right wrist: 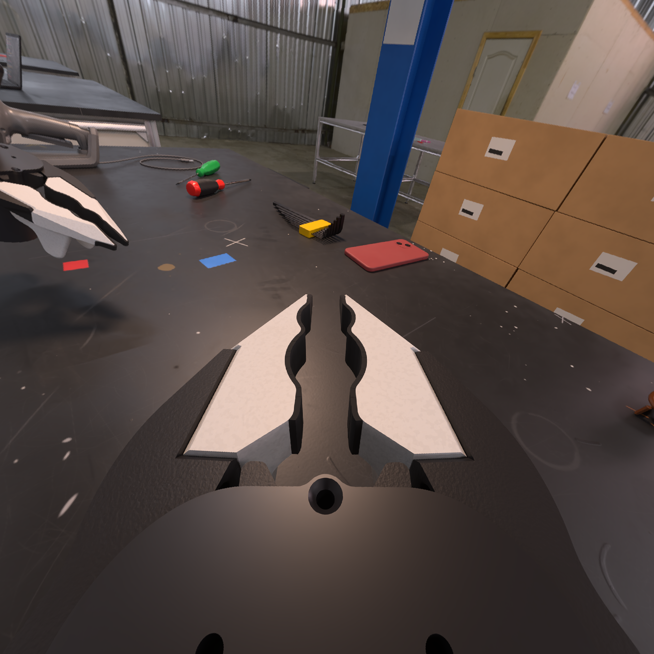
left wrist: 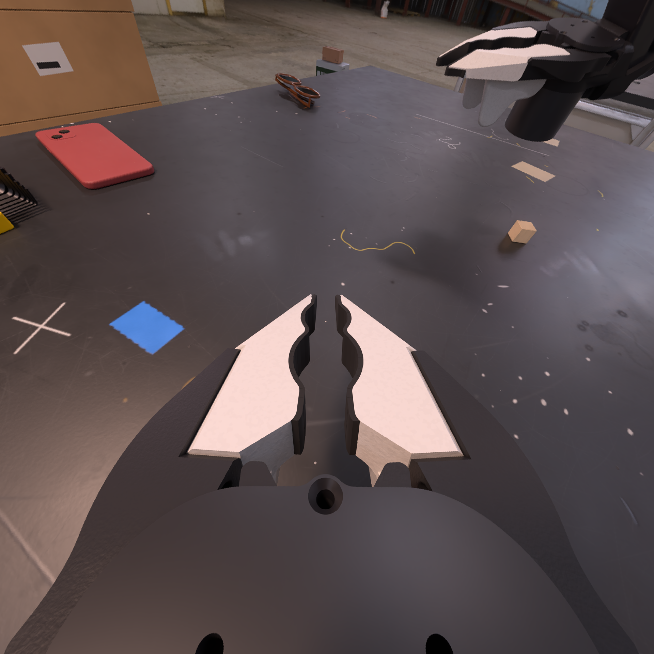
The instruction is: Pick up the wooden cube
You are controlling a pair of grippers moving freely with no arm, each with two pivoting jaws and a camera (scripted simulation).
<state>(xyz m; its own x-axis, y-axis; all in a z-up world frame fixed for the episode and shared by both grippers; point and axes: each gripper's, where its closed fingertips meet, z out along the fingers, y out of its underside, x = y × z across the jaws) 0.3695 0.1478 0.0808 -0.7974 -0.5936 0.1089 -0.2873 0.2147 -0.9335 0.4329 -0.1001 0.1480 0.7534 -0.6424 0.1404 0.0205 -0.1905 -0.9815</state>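
Observation:
The wooden cube (left wrist: 522,231) is a small pale block on the dark table (left wrist: 354,198), far to the right of my left gripper (left wrist: 325,300) and well ahead of it. My left gripper hovers over the table's middle, jaws nearly together with a thin gap, holding nothing. My right gripper (right wrist: 325,300) is the same, nearly closed and empty. In the left wrist view it (left wrist: 446,65) hangs above the table's far right, beyond the cube. The cube does not show in the right wrist view, where the left gripper (right wrist: 120,244) shows at the left.
A red phone (left wrist: 93,154), a hex key set (right wrist: 315,226), glasses (left wrist: 297,88) and two screwdrivers (right wrist: 205,187) lie on the table. A blue patch (left wrist: 147,327) and tape pieces (left wrist: 532,171) mark it. Cardboard boxes (right wrist: 531,212) and a blue pillar (right wrist: 396,106) stand beside it.

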